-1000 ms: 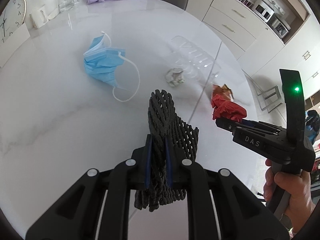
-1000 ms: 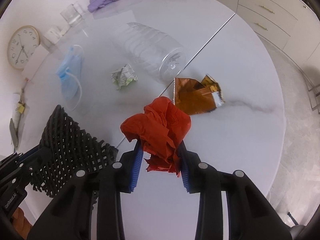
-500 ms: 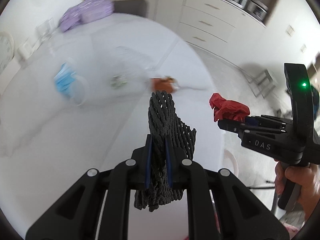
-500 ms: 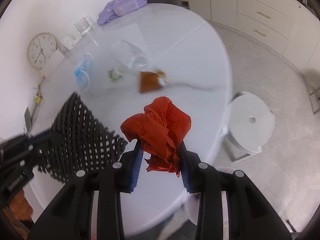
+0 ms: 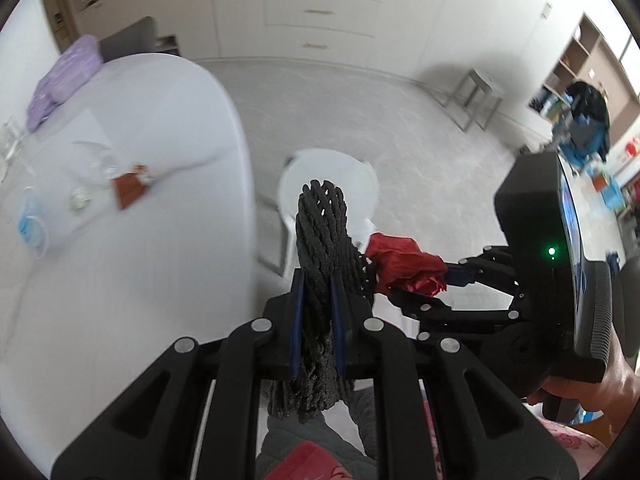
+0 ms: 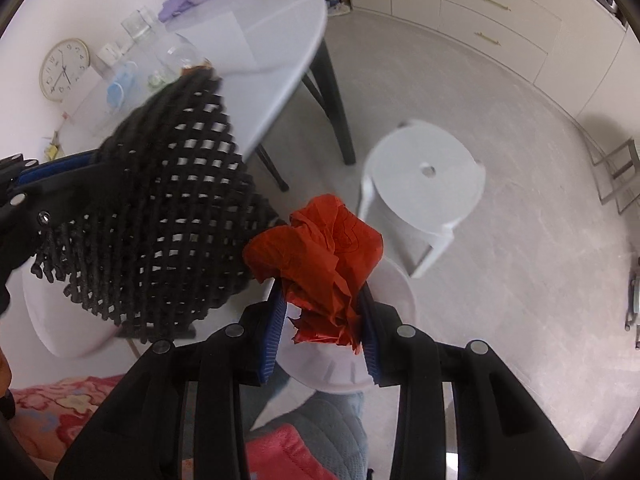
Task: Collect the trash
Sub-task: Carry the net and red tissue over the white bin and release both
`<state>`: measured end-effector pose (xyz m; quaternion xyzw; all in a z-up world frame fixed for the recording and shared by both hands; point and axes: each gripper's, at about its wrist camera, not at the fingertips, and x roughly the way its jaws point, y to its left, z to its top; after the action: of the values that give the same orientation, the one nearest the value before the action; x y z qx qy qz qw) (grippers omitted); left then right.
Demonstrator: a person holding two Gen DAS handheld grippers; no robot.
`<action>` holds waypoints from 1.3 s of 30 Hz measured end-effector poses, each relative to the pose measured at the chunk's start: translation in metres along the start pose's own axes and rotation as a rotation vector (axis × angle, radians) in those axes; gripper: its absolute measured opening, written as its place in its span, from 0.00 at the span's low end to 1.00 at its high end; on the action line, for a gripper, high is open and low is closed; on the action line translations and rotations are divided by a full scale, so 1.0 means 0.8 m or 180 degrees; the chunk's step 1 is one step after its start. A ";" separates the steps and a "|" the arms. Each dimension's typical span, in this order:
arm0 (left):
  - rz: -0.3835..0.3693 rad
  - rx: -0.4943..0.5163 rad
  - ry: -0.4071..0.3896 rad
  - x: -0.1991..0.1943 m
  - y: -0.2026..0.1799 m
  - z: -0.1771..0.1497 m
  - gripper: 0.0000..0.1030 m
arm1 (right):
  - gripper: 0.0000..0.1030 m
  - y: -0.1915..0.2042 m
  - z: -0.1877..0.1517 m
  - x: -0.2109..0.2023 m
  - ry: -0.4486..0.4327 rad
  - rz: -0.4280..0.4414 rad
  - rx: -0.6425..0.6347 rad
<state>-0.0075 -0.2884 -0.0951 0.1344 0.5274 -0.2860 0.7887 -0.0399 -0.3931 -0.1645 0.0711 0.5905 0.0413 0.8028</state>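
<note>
L claw (image 5: 316,280) clenched tight on black foam net (image 5: 320,240), pads pinching it mid-length; net sticks up past the tips and hangs below them too. In R wrist view the same net (image 6: 160,216) fans out wide at left, held from the side by L claw. R claw (image 6: 322,312) grasping crumpled red wrapper (image 6: 320,252), wad bulging above the blue pads, jaws part-way apart w/ the wad filling the gap. In L wrist view R claw (image 5: 432,280) sits just right of mine, pointing in toward it, red wrapper (image 5: 404,264) touching or nearly touching the net; my hand (image 5: 592,384) grips its handle low right. Both claws angled steeply down, off the worktop (image 5: 140,240) edge, over floor and white stool (image 6: 428,184). A second white round thing (image 6: 340,364) right under R claw, can't tell what it is. Left on worktop, blurry: blue mask (image 5: 30,228), small paper wad (image 5: 80,200), brown wrapper (image 5: 130,188), clear bottle (image 5: 96,156), purple pack (image 5: 64,80) at far end. Wall clock (image 6: 64,70) beside worktop.
</note>
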 end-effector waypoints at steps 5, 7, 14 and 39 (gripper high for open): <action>-0.0067 -0.0004 0.0156 0.030 -0.052 0.004 0.12 | 0.35 -0.049 -0.021 -0.006 0.0051 -0.0002 0.0026; -0.0067 -0.0026 0.0200 0.040 -0.062 0.003 0.12 | 0.35 -0.061 -0.023 -0.007 0.0063 -0.0003 0.0031; -0.0033 -0.0124 0.0317 0.063 -0.080 0.001 0.12 | 0.35 -0.085 -0.031 -0.004 0.0095 0.0052 -0.0016; 0.0166 -0.0283 0.0194 0.034 -0.065 0.003 0.69 | 0.36 -0.102 -0.021 0.007 0.0133 0.0091 -0.0013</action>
<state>-0.0292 -0.3394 -0.1143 0.1215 0.5597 -0.2374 0.7846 -0.0554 -0.4717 -0.1883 0.0770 0.6060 0.0554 0.7898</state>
